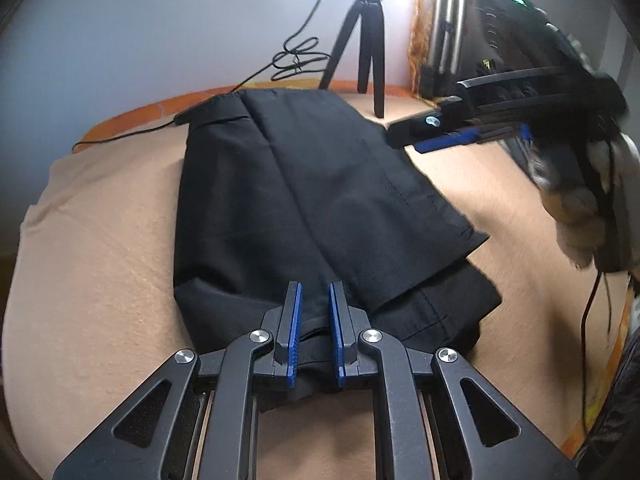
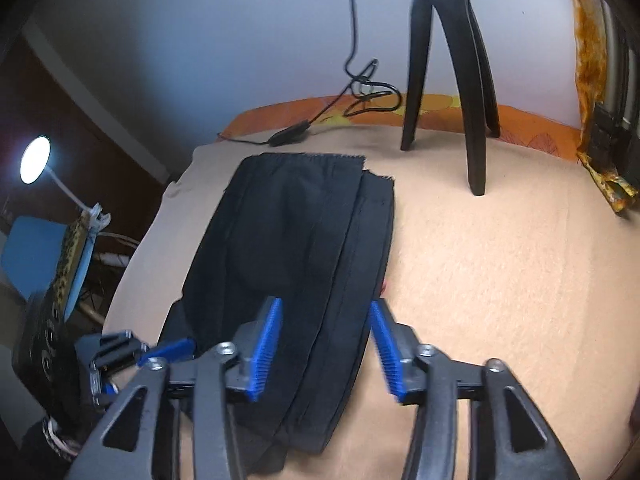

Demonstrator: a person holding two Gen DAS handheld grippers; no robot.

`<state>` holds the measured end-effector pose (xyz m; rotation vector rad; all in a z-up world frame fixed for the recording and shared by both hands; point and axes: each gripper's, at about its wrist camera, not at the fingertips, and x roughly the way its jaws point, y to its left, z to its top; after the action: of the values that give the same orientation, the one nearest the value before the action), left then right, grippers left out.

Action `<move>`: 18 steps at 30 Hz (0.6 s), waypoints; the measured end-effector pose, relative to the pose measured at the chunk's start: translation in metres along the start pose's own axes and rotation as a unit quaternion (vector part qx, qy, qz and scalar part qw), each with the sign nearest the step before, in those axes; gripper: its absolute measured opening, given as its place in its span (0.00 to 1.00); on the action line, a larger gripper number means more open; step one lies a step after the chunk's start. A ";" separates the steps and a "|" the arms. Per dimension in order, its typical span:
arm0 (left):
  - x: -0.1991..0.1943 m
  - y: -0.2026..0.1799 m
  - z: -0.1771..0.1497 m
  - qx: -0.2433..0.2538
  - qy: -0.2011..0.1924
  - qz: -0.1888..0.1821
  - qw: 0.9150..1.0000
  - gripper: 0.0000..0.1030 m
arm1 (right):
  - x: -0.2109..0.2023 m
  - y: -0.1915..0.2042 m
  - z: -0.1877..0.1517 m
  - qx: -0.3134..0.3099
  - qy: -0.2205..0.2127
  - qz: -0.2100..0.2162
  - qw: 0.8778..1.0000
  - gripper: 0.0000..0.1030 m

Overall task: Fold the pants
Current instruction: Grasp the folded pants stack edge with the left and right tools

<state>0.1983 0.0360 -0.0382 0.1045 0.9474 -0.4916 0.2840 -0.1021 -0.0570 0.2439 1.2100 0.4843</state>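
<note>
Pants, black and already folded into a long stack, lie on a tan blanket with their long axis running straight away from both grippers toward the tripod at the far edge. At the near end the left gripper has its blue pads nearly together, pinching a fold of the cloth, and is the closer of the two to the fabric. Beside it the right gripper stands with jaws spread astride the stack's right edge, pads clear of it. A further fold would likely carry this near end toward the far one.
</note>
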 end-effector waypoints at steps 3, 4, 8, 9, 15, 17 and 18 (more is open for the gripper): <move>-0.012 0.010 0.007 -0.034 -0.010 -0.021 0.999 0.12 | 0.014 -0.008 0.002 0.012 0.011 -0.004 1.000 0.62; -0.017 0.015 0.009 -0.045 -0.017 -0.022 0.999 0.14 | 0.017 -0.012 0.002 0.019 0.015 0.003 1.000 0.62; -0.034 0.046 0.025 -0.088 -0.047 -0.009 0.995 0.51 | 0.021 -0.023 0.000 0.037 0.011 0.027 0.999 0.65; -0.033 0.060 0.031 -0.114 -0.044 -0.021 0.992 0.51 | 0.021 -0.023 -0.002 0.040 0.010 0.033 0.999 0.65; 0.004 0.110 0.045 -0.215 -0.009 -0.059 0.975 0.51 | 0.024 -0.031 -0.004 0.054 -0.002 0.062 0.997 0.67; 0.015 0.114 0.046 -0.227 -0.001 -0.069 0.971 0.51 | 0.025 -0.031 -0.004 0.050 -0.001 0.061 0.997 0.66; 0.019 0.114 0.046 -0.229 0.002 -0.073 0.971 0.51 | 0.025 -0.032 -0.003 0.048 -0.002 0.063 0.997 0.66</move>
<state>0.2932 0.1165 -0.0405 -0.3841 1.0546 -0.3961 0.2948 -0.1187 -0.0926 0.4047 1.2210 0.5350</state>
